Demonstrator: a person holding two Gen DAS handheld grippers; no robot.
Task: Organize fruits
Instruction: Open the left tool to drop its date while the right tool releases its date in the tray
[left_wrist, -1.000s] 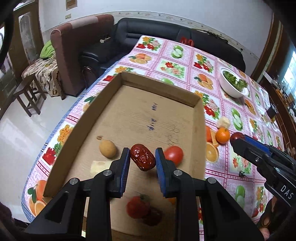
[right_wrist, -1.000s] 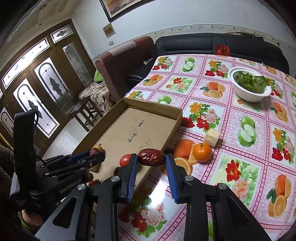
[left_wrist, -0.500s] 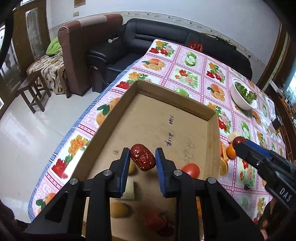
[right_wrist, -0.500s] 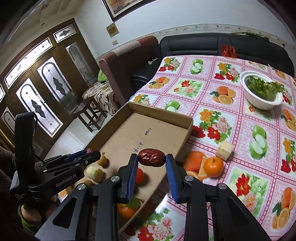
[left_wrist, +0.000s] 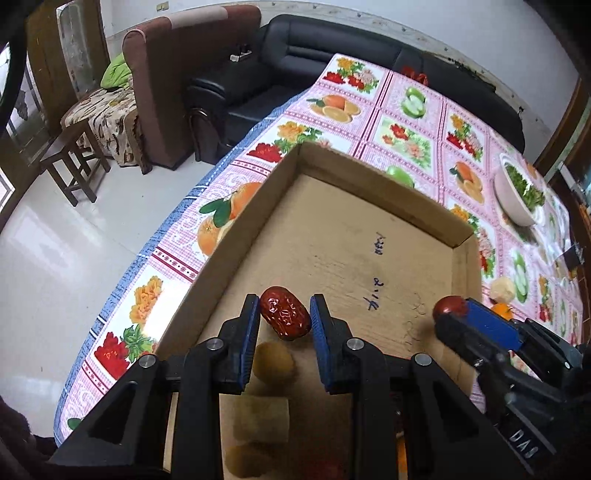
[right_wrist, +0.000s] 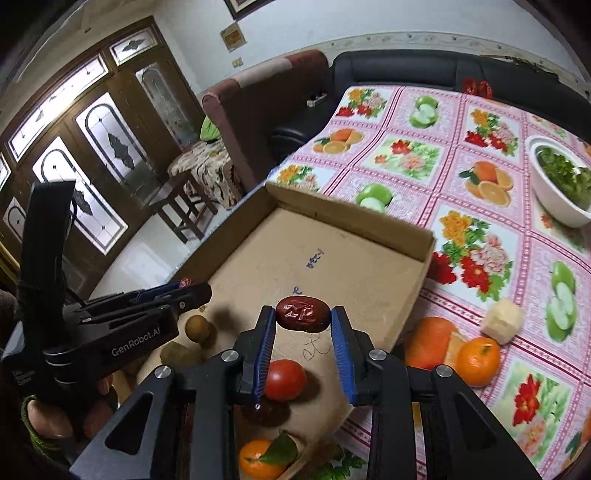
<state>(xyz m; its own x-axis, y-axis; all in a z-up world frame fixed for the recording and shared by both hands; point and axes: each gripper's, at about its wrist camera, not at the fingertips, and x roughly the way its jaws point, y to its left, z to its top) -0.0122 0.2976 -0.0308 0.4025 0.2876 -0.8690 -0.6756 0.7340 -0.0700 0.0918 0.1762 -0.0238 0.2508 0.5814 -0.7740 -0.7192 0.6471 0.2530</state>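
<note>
My left gripper is shut on a red date and holds it above the near left part of the shallow cardboard box. My right gripper is shut on another red date above the box, to the right of the left gripper. The right gripper also shows in the left wrist view. In the box lie a tomato, a small brown fruit, a pale cube and a mandarin with a leaf.
On the fruit-print tablecloth right of the box lie an orange, a mandarin and a pale cube. A white bowl of greens stands far right. A sofa and armchair are behind the table.
Both grippers moved forward over the box with their dates still held. The fruits in the box have slid nearer and lower in both views.
</note>
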